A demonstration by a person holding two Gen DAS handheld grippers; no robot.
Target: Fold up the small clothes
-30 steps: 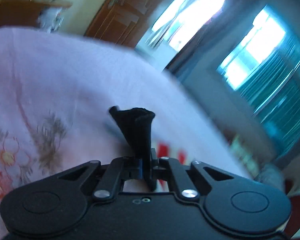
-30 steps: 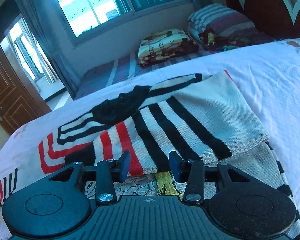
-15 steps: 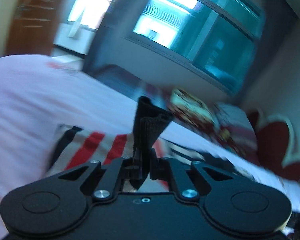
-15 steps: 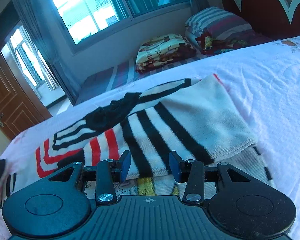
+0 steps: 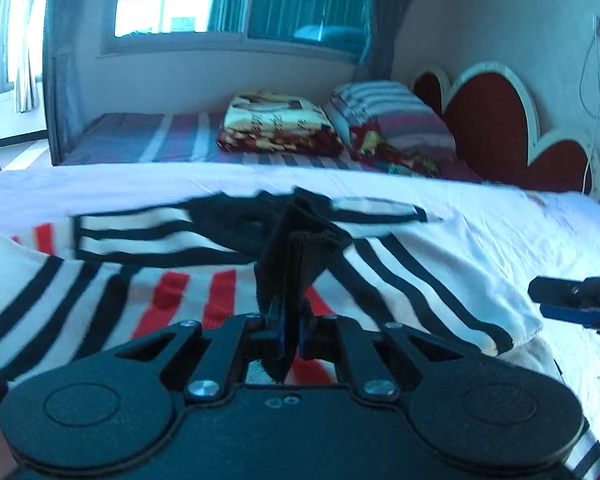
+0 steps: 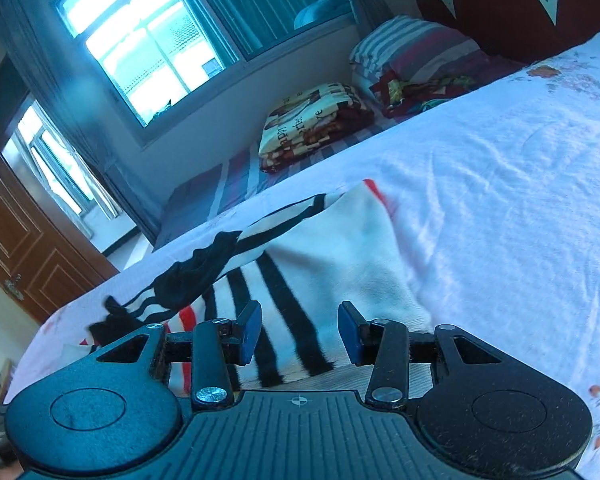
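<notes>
Black cuff (image 5: 300,260) before striped sweater (image 5: 400,264)

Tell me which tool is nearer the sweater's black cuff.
Left. The left tool is clamped on the black cuff; the right tool hovers open over the striped sweater, apart from it.

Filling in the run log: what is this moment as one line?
left tool: shut on black cuff | right tool: open, empty, over striped sweater | sweater: partly folded on bed sheet
</notes>
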